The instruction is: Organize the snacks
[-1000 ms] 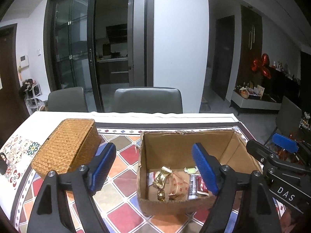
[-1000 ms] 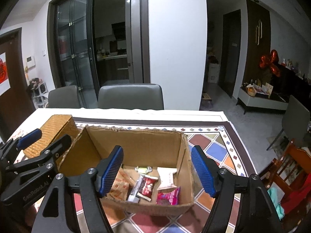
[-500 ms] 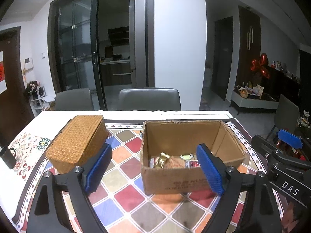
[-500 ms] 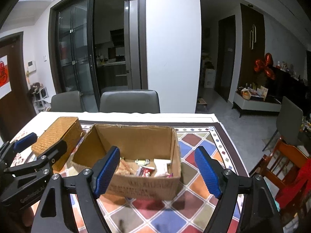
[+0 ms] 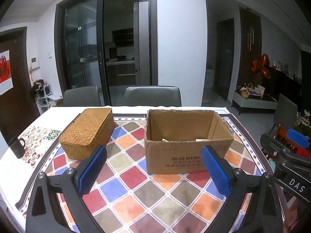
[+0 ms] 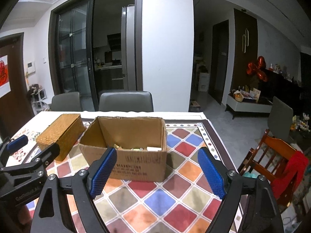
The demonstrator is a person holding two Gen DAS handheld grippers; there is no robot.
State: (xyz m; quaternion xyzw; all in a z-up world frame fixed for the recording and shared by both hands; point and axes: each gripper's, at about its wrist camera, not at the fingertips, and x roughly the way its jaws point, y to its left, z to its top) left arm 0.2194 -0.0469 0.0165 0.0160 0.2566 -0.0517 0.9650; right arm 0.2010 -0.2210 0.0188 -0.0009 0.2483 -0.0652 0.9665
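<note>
- Mug: stands at the table's far left edge, well apart from the work; it is best kept out of any sweep.
- Basket: a woven box with its lid on, left of the carton and apart from it. If it is where the snacks go, the lid likely has to come off first, and a two-sided grip on the lid edges looks the safest way.
- Left gripper: jaws opening wide, nothing between them; it hangs over the tablecloth, short of both containers.
- Carton: open-topped, upright, right of the basket. The snacks lie low inside, only their tops showing over the near wall.
- Right gripper: jaws opening, empty, in front of the carton's near wall. To take a packet it should probably go over that wall from above, not push against the cardboard, which looks light enough to slide.
- One packet at a time seems wise; they lie crowded together.
</note>
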